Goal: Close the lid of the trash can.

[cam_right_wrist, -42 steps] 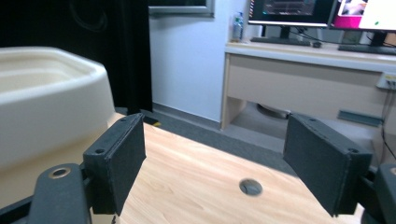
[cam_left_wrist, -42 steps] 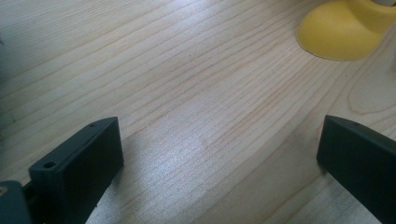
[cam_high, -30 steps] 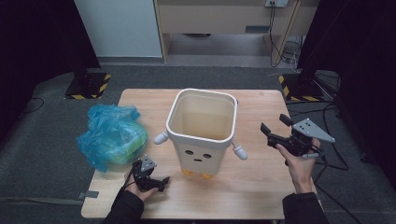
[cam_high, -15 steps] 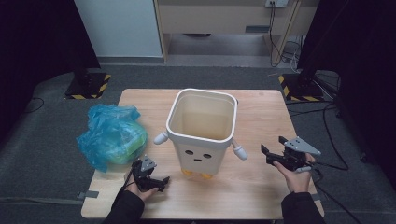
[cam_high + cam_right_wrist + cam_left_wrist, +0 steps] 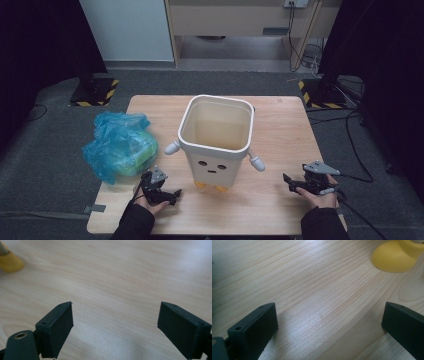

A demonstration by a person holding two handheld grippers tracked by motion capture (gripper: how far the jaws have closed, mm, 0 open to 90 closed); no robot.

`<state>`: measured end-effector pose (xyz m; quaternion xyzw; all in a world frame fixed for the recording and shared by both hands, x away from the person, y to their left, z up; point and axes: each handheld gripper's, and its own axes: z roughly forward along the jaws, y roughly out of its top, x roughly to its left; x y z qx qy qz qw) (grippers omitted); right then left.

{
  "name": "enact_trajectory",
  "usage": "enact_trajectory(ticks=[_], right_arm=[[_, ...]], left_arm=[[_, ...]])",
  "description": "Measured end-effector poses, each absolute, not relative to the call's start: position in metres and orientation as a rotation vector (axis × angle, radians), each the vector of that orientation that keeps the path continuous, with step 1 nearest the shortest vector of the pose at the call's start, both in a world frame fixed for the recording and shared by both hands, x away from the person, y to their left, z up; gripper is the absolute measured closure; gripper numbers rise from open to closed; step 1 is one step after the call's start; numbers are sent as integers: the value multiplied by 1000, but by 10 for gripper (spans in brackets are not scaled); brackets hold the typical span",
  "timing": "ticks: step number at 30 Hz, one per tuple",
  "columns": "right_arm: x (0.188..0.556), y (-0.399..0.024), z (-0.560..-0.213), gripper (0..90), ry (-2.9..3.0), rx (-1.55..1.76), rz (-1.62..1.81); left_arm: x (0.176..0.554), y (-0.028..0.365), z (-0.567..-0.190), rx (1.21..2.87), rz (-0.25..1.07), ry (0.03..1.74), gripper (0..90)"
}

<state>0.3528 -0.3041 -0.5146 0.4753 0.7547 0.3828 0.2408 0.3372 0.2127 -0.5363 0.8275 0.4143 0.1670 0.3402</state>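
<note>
While both hands are resting low at the near edge of the wooden table [image 5: 280,125], the left gripper [image 5: 165,192] is lying just in front of the bin with its jaws spread wide and nothing between them. Seen from the left gripper view, the two black jaws are sitting well apart over bare wood grain [image 5: 317,297], and a yellow foot [image 5: 395,256] is showing at the upper right, near but not touching them. On the other side, the right gripper [image 5: 295,182] is sitting near the table's right front corner, jaws likewise released and holding nothing; its grey plate is facing up. From the right gripper view, the jaws are standing wide over pale wood [image 5: 120,277], with a sliver of a yellow foot [image 5: 10,262] peeking in at the upper left.

Farther in, between the two grippers, a white bin [image 5: 216,142] shaped like a little character is standing upright at the table's middle, with small dark eyes and a mouth on its front, stubby white arms sticking out at each side, and yellow feet under it. Its inside is looking bare. To its left, a crumpled blue plastic bag [image 5: 117,145] is lying at the table's left edge, something green showing through it. Beyond the table, grey floor [image 5: 210,80] and a pale cabinet [image 5: 240,20] are filling the back.
</note>
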Motion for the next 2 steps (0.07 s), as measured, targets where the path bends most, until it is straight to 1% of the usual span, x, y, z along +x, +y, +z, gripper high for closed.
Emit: enact_trajectory(ticks=[2], right_arm=[[353, -306, -519, 126, 2089, 1317, 1014]], left_arm=[[337, 213, -536, 2157, 432, 1075, 0]])
